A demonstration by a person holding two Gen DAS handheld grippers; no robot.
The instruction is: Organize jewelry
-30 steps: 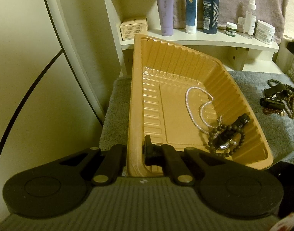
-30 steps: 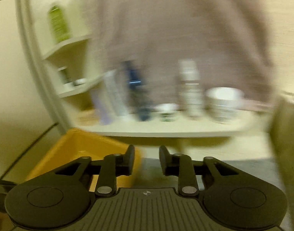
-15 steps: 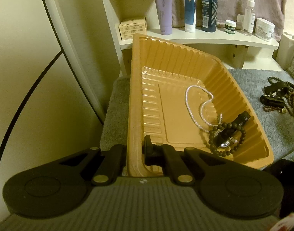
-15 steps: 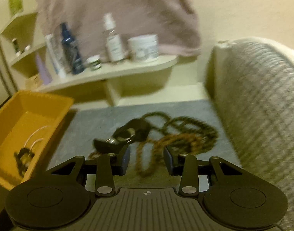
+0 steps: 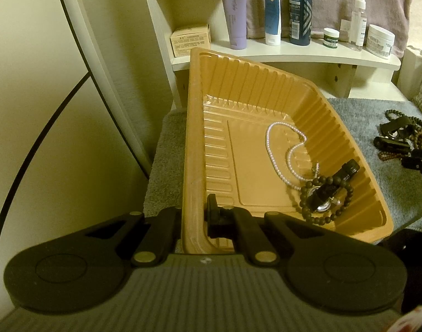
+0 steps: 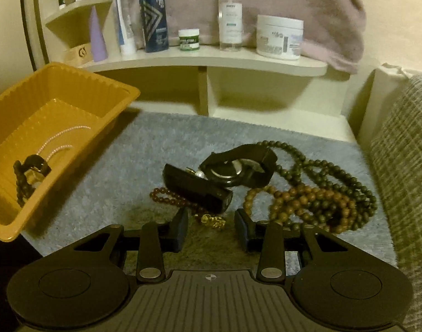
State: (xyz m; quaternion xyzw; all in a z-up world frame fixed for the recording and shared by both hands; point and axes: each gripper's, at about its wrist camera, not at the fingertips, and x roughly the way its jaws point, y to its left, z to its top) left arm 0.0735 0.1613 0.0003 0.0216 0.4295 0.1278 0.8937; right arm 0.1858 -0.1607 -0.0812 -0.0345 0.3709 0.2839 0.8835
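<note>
While tilted, tray (image 5: 194, 149) in left gripper (image 5: 193, 215)

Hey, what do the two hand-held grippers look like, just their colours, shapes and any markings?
Both look alike. The left hand-held gripper and the right hand-held gripper are matte black, with two flat rectangular fingers on slim arms pinned by pale round rivets. Behind them sit two large round discs beside a grey ribbed centre panel with a small round mark. No cables, sleeves or hands show.

An orange ribbed tray (image 5: 266, 105) holds white pearls (image 5: 280, 149); brown beads (image 6: 307, 199) lie on grey carpet (image 6: 155, 149).
</note>
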